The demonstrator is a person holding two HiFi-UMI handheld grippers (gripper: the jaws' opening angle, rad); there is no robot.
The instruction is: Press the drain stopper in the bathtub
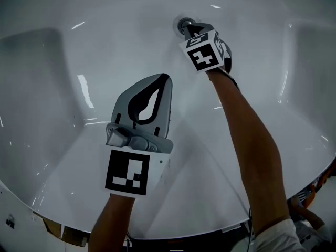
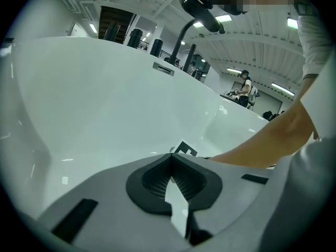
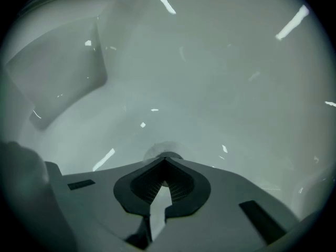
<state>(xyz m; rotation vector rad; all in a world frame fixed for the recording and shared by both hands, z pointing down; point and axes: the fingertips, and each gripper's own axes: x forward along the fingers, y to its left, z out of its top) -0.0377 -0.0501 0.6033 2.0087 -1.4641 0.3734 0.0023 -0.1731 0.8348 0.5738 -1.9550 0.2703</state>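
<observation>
Deep in the white bathtub, at the far end of its floor, sits the round chrome drain stopper. My right gripper is stretched out to it, jaws shut, tips on or just over the stopper's near edge. In the right gripper view the stopper peeks out as a disc right past the closed tips of the right gripper. My left gripper hovers mid-tub, shut and empty; in its own view the left gripper points at the tub wall, with the right gripper's marker cube just beyond.
Sloping tub walls rise on all sides. A black faucet and an overflow plate sit at the far rim. The person's right forearm crosses the tub. Another person stands far back in the room.
</observation>
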